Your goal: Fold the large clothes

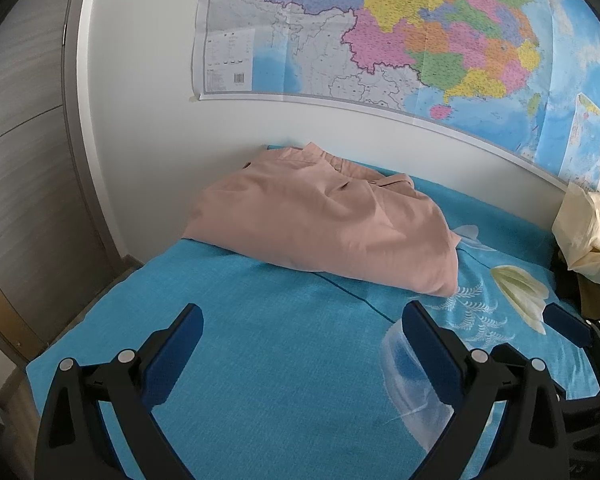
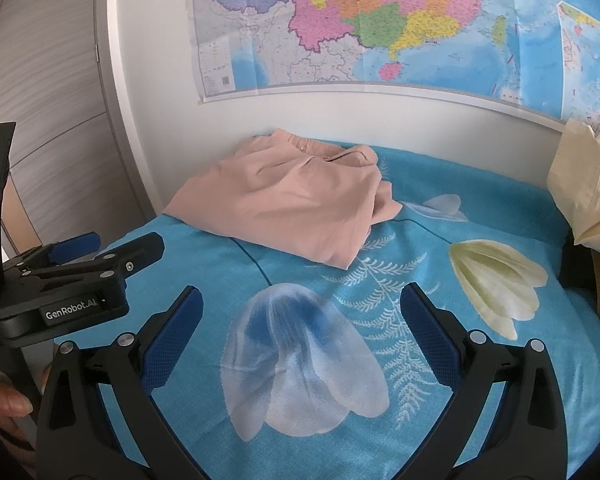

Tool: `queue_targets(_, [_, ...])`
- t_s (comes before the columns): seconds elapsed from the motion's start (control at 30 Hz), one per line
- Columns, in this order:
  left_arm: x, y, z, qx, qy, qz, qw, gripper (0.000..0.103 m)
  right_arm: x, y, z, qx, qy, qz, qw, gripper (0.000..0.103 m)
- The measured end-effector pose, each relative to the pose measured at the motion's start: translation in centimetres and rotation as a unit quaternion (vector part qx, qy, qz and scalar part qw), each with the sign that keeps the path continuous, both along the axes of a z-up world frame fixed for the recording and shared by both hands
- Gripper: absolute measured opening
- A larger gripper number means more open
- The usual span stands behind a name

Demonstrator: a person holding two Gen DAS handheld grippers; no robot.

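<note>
Pink shirt lies folded by wall; left gripper and right gripper both wide, empty. Likely next: fetch cream garment

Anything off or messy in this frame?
Mostly tidy. The pink garment lies folded near the wall, a lower layer poking out on its right side. A cream garment sits crumpled at the bed's right edge. Both grippers are open, holding nothing.
</note>
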State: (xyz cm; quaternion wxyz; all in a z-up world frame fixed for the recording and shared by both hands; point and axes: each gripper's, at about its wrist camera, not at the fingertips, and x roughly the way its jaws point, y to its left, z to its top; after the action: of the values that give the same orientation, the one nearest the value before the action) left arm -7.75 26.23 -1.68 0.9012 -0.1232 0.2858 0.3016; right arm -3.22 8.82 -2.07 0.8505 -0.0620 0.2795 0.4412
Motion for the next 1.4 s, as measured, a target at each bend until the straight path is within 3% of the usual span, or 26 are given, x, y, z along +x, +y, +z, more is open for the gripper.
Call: queue_targets(1.4, [0.16, -0.51, -0.18, 0.008, 0.004, -0.002, 1.0, 0.097, 0.23, -0.41, -0.4, -0.003, 0.015, -0.001, 1.0, 0.098])
